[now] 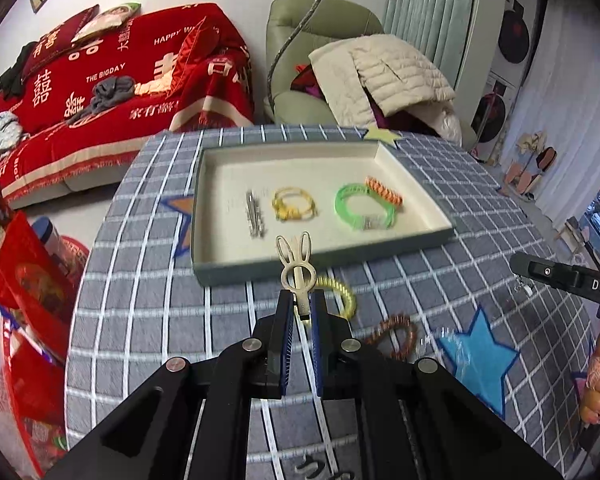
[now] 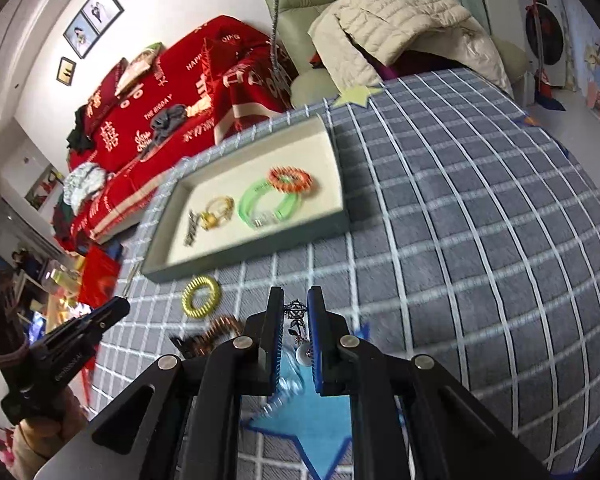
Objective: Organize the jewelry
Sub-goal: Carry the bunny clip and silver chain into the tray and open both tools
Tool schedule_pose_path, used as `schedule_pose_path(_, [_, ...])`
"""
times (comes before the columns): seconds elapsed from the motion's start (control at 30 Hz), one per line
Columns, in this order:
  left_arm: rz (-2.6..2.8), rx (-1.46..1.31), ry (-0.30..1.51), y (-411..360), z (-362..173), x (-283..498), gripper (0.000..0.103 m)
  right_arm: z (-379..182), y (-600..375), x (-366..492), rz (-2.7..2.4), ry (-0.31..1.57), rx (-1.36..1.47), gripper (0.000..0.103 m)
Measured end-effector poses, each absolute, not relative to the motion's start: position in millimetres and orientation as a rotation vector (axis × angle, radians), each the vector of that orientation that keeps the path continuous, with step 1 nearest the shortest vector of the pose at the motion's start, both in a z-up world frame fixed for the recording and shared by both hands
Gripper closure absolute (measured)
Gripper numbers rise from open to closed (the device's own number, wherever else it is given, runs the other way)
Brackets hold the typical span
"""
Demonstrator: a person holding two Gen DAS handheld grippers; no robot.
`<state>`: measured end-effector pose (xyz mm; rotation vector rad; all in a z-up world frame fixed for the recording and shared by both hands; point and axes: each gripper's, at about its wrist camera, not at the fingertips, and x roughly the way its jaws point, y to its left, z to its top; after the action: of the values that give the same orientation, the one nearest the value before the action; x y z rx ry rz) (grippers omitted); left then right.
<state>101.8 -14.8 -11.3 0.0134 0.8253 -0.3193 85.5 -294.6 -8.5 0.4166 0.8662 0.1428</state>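
Here the left claw [image 1: 302, 300] pinches a rabbit-eared clip [image 1: 296, 264], the right claw [image 2: 296, 300] a dark dangling ornament [image 2: 296, 314].

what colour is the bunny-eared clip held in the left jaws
Pale cream or ivory. The clip shows best in the left wrist view.

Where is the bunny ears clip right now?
In the left wrist view, the bunny ears clip is pinched in the left tongs, just in front of the tray's near edge, with the yellow coil ring right behind it.
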Motion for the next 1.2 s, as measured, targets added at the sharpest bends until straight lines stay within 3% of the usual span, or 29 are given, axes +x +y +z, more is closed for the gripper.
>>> schedule_pose_path(0.53, [-0.286, 0.034, 0.814, -28.0, 7.7, 207.4, 0.073, 16.8, -282.4, 204.7, 0.188, 0.848, 0.443, 0.09])
schedule_pose_path(0.8, [-0.253, 0.066, 0.841, -47.1, -15.6, 256.4, 0.073, -9.7, -282.2, 251.3, 0.138, 0.874, 0.409, 0.09])
schedule_pose_path(1.2, [-0.219, 0.162, 0.899, -65.9, -63.0, 266.6, 0.073, -60.1, -285.0, 273.1, 0.097, 0.941, 0.37, 0.09])
